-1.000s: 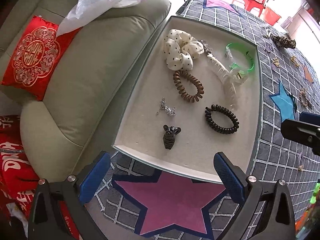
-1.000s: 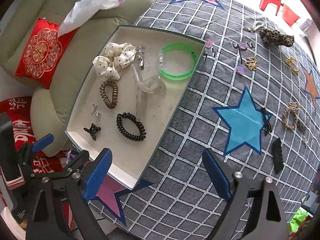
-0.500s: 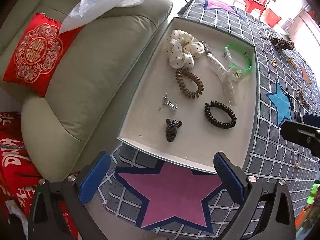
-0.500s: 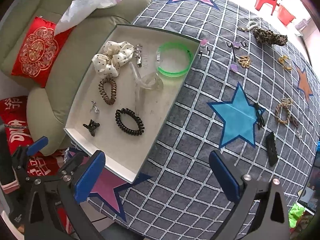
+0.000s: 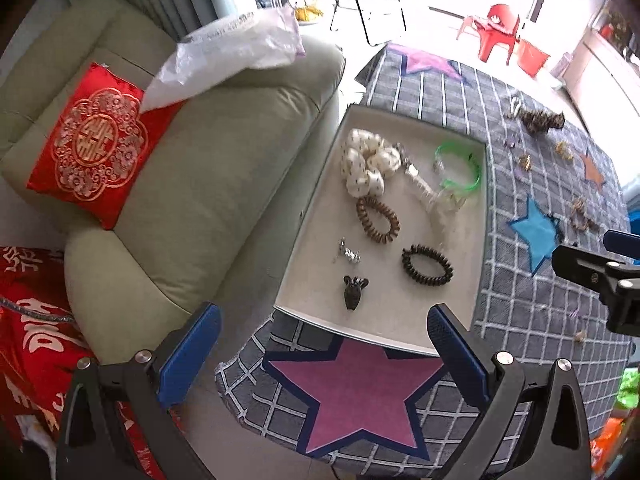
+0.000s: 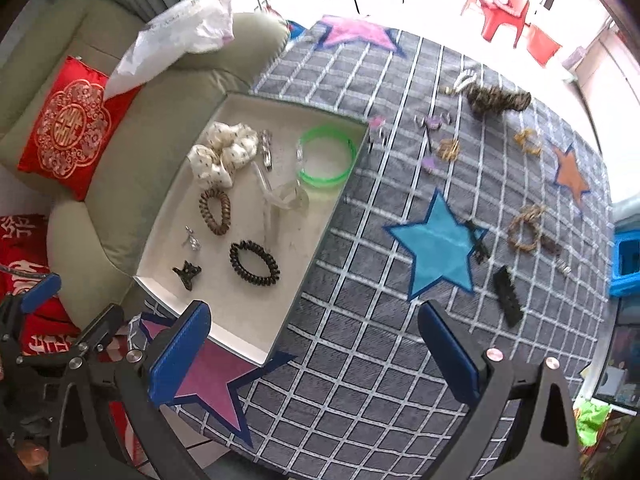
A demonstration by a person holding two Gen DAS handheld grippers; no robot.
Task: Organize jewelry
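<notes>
A white shallow tray (image 5: 400, 320) (image 6: 240, 340) lies on the grey checked cloth. In it are a dotted cream scrunchie (image 5: 366, 166) (image 6: 222, 152), a green bangle (image 5: 460, 164) (image 6: 326, 156), a clear claw clip (image 5: 436, 200) (image 6: 280, 196), a brown coil tie (image 5: 378, 220) (image 6: 216, 210), a black coil tie (image 5: 427, 266) (image 6: 254, 263), a small silver piece (image 5: 349, 254) and a small black claw clip (image 5: 354, 292) (image 6: 187, 273). My left gripper (image 5: 324, 360) hangs open above the tray's near edge. My right gripper (image 6: 316, 360) hangs open over the cloth, nothing between its fingers.
Loose pieces lie on the cloth to the right: a leopard scrunchie (image 6: 498, 98), gold earrings (image 6: 448, 150), a woven ring (image 6: 526, 228), a black flat clip (image 6: 507, 300). A green sofa (image 5: 192, 184) with a red cushion (image 5: 92, 140) stands left. A blue box (image 6: 626, 260) sits at the far right.
Both grippers have risen, so the tray and cloth look smaller and more of the room shows. The right gripper's jaws have widened a little. Nothing in the tray has moved.
</notes>
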